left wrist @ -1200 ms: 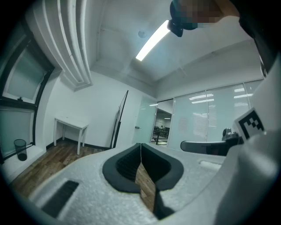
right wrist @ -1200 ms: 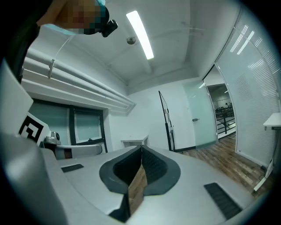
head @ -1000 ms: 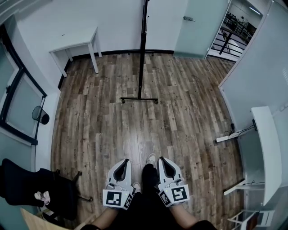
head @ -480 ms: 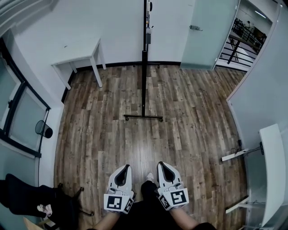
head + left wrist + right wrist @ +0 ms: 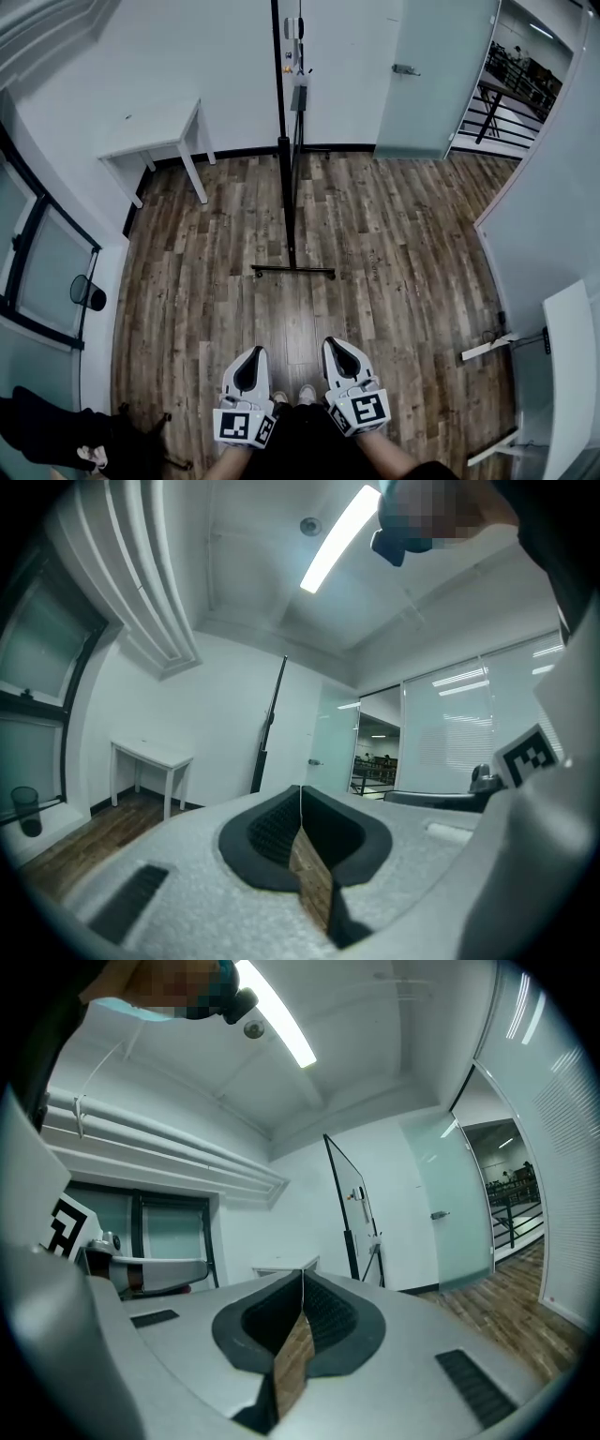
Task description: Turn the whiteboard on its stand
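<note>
Both shut on nothing, left tongs (image 5: 253, 352) and right tongs (image 5: 335, 343) just sit low side by side, probably because the whiteboard (image 5: 278, 75) stands edge-on well ahead, not yet in reach.

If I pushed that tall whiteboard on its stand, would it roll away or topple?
It would probably roll rather than drag: the base bar seems to end in small castors on the smooth wooden floor. Tall and thin over that short foot, the whiteboard could tip if pushed high.
</note>
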Available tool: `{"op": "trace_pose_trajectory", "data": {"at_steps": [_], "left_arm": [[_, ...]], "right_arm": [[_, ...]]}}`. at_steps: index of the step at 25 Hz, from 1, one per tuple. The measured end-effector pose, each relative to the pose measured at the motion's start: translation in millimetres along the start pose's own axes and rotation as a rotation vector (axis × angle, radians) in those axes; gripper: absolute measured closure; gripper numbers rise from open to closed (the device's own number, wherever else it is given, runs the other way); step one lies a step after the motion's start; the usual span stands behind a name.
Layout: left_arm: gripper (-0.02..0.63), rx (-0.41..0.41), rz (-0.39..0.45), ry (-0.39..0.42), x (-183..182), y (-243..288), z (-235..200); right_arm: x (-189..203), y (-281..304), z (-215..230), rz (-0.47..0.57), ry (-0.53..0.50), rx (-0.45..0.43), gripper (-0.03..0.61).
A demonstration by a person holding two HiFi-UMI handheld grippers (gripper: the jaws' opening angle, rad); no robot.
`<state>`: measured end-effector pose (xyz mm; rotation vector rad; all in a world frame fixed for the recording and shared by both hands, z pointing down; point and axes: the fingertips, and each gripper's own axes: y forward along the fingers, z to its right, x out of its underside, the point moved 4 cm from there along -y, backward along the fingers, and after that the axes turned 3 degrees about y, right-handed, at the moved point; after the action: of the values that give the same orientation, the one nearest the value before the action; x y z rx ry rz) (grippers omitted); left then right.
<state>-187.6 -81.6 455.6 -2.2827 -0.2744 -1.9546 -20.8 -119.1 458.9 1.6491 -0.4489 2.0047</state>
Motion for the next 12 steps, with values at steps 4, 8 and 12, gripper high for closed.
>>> {"op": "trace_pose_trajectory", "data": {"at_steps": [4,8,12], "left_arm": [[0.595,-0.018,-0.011,-0.005,2.4,31.1,-8.2],[0.595,-0.023,-0.014,0.006,5.5,71.1,-14.0],[0.595,-0.017,-0.012,0.02,9.6,121.5,-29.5]], "right_arm": [[-5.1,20.8,19.0,-0.003,0.013,0.006,0.565],[-7.4,43.4,42.9,-0.001,0.018,0.011,0.565],[-9.6,78.1,69.2,0.01,0.026,0.027,0.565]]}}
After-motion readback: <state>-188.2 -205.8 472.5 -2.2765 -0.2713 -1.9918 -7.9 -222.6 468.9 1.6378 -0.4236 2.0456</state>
